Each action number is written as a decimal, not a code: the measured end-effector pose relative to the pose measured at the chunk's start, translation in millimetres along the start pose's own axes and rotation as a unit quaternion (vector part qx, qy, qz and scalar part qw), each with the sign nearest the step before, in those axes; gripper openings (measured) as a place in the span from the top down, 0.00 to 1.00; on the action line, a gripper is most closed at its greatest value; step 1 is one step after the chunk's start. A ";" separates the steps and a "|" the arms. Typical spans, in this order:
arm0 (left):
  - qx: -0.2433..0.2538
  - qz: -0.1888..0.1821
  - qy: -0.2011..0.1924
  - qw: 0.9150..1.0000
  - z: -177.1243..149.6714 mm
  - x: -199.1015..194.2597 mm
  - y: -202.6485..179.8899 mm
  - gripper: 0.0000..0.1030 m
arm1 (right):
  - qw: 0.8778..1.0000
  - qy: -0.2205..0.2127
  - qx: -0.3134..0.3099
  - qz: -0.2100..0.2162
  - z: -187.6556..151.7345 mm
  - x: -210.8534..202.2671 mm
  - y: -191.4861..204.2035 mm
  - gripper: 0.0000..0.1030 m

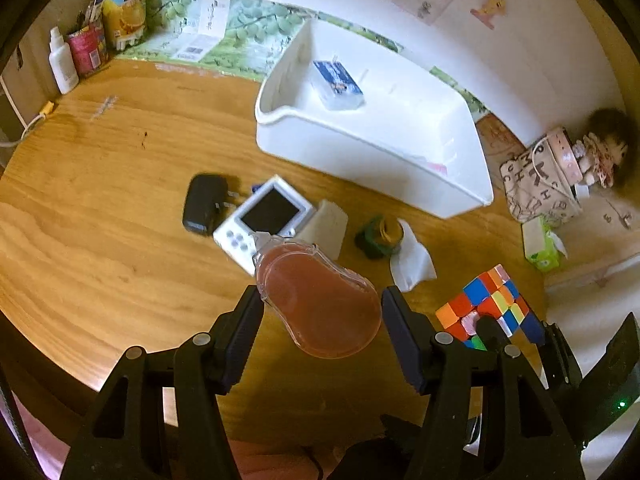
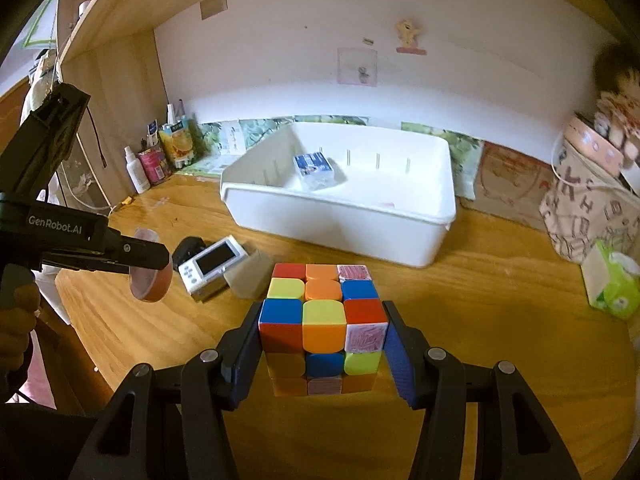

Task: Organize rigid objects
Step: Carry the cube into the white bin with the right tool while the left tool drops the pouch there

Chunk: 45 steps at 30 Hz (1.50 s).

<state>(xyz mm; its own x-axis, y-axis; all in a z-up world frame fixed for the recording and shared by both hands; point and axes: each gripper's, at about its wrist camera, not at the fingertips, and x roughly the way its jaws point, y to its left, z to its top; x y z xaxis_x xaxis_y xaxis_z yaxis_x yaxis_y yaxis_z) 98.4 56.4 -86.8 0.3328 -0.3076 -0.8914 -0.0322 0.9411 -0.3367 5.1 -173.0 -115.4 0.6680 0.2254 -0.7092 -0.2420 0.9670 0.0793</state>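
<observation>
While gripping a clear flask-shaped bottle (image 1: 320, 304) of reddish liquid between both fingers, held up clear of the wooden desk (image 1: 112, 208), left gripper (image 1: 322, 314), jaws narrowed onto the bottle's sides. Right gripper (image 2: 322, 336) clamped on a puzzle cube (image 2: 322, 320), pads pressed against its left and right faces, above the desk. Beyond both, near the wall, a white bin (image 2: 340, 224) with a small blue-and-white box (image 2: 314, 168) inside. On the desk before the bin: a white handheld game console (image 1: 266, 218), a black charger (image 1: 204, 204) just beside it, a crumpled tissue (image 1: 412, 260).
</observation>
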 end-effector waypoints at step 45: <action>0.163 0.019 -0.163 0.973 141.2 59.6 -56.0 0.36 | 0.993 -0.071 0.017 -0.089 106.2 110.4 -36.8 0.45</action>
<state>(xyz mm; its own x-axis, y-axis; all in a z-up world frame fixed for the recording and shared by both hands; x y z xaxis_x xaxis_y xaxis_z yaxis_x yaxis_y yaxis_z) 253.1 5.2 -78.3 0.6195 -0.2614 -0.7402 0.2324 0.9617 -0.1451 162.5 -171.1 -122.2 0.7909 0.0634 -0.6086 -0.0898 0.9959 -0.0131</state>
